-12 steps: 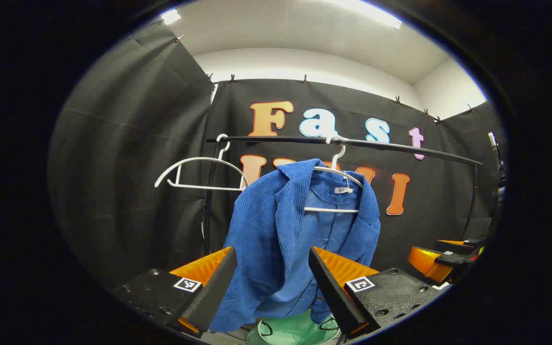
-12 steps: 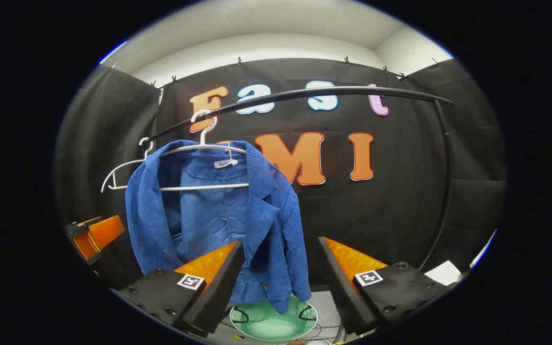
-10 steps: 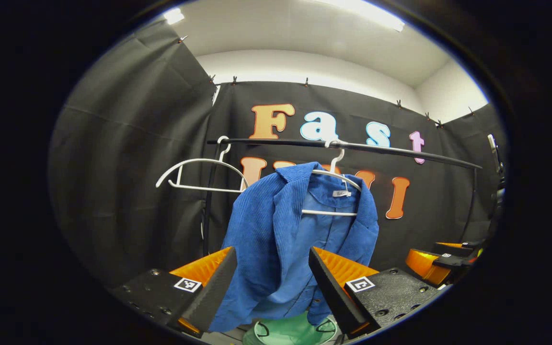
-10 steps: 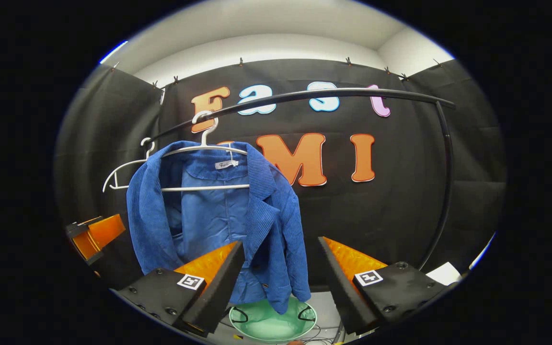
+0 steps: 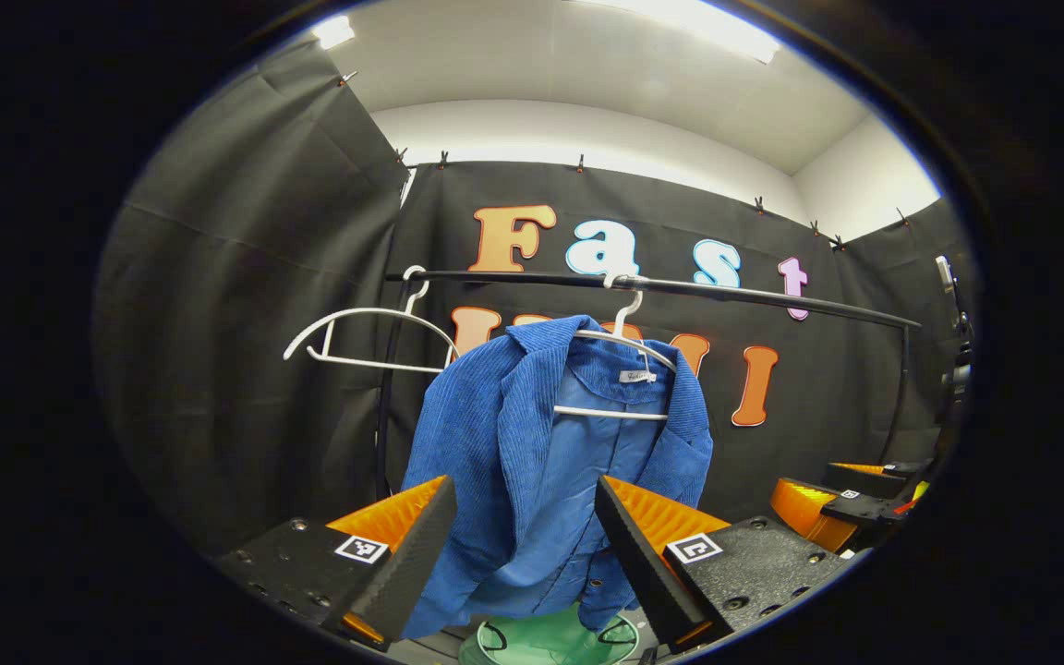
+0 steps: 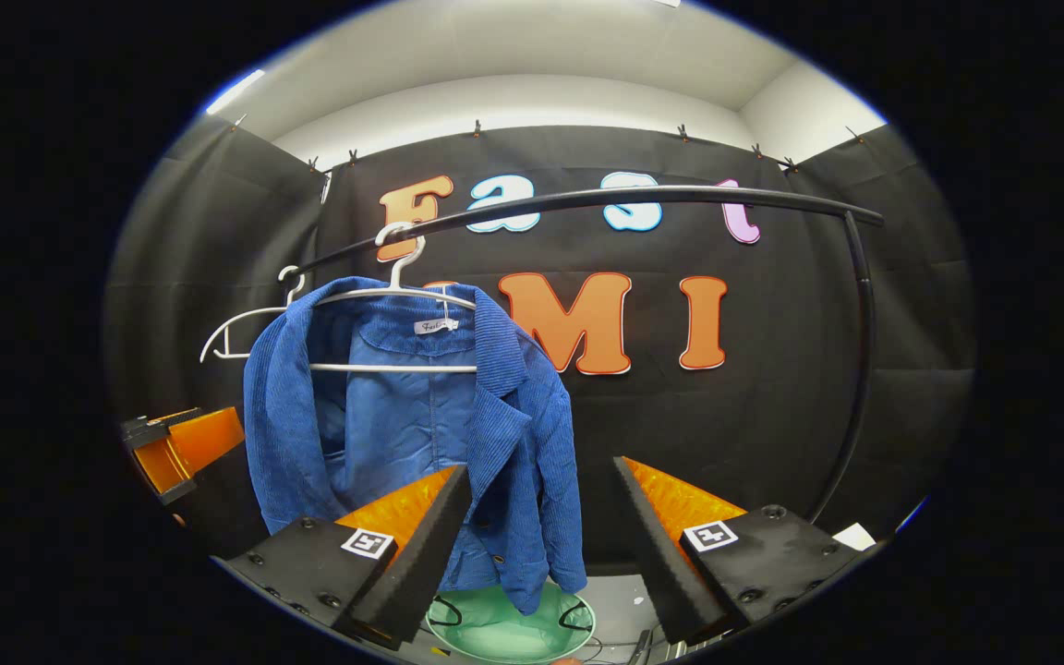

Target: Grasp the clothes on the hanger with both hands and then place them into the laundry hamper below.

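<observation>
The blue corduroy jacket (image 5: 532,462) is hung open-fronted on a white hanger (image 5: 620,369), with the green laundry hamper (image 6: 509,628) at 6 o'clock to catch it. Both the left hand-held gripper (image 5: 525,545) and the right hand-held gripper (image 6: 541,545) are held spread wide, nothing gripped, readied for a two-sided grasp.

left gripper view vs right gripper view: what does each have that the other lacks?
Left gripper view: the rack's left upright, and the right tool at the right edge.
Right gripper view: the rack's right upright, a white sheet low on the right, and the left tool beside the jacket's sleeve.
Both: the blue jacket on a white hanger, an empty hanger beside it, the rail, the green hamper below, and each view's own tool open.
</observation>
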`<state>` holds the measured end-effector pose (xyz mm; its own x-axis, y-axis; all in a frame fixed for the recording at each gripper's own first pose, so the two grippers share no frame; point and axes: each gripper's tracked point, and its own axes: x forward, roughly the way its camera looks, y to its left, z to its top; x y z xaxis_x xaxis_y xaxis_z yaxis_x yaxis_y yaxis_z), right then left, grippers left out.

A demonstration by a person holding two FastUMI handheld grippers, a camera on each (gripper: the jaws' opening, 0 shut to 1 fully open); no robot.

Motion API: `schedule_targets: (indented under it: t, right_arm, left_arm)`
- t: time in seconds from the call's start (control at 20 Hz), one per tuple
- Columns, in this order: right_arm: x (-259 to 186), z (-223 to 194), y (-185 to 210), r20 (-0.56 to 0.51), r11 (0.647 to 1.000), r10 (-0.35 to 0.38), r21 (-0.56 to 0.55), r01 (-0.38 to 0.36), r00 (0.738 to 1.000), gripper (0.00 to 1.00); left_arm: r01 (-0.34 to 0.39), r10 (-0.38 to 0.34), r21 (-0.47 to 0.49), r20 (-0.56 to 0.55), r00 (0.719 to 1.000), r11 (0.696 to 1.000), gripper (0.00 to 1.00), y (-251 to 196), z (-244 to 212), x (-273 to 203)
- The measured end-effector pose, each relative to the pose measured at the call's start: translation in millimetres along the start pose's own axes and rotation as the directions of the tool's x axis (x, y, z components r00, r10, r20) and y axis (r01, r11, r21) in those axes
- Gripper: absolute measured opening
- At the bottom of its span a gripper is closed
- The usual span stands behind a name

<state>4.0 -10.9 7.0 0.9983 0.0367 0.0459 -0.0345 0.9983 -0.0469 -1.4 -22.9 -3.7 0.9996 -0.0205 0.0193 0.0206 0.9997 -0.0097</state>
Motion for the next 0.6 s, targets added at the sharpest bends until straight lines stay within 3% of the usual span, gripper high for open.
schedule_targets:
  t: [0.3, 0.6]
  right_arm:
    - [18, -2, 8, 0.000, 0.999, 0.052, 0.006, -0.052, 0.999, 0.93]
    - [46, 1, 9, 0.017, 0.998, 0.056, 0.010, -0.056, 0.998, 0.93]
  left_arm:
    - [-0.020, 0.020, 0.000, -0.007, 1.000, 1.000, 0.95, 9, -4, 7]
    - [-0.027, 0.026, 0.031, 0.002, 1.000, 0.999, 0.95, 12, -5, 21]
